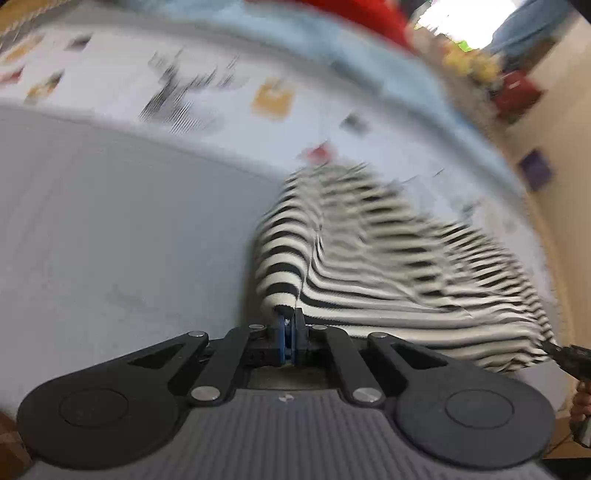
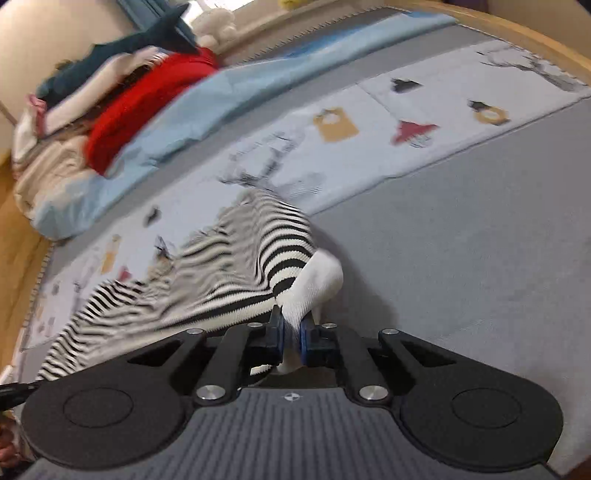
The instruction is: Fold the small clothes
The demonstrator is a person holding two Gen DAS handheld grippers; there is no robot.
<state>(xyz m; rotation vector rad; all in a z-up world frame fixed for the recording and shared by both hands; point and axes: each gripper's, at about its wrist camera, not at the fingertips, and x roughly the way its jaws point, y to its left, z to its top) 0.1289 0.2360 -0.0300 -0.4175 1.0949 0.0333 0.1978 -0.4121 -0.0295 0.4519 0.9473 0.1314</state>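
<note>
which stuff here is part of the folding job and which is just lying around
In the job:
striped garment
left gripper, shut on it
right gripper, shut on its white cuff

Lying about:
red garment
light blue blanket
printed mat

This is a home, most likely a bedroom or child's room. A grey bed (image 2: 461,229) with a wooden frame (image 2: 517,29) carries a pale printed blanket (image 2: 369,147) showing little houses and trees, a light blue sheet (image 2: 229,96), and a heap of clothes (image 2: 110,96) including something red. Soft white plush toys (image 2: 218,22) sit by the window, beside cream walls (image 2: 48,29) and wooden flooring (image 2: 18,266).
</note>
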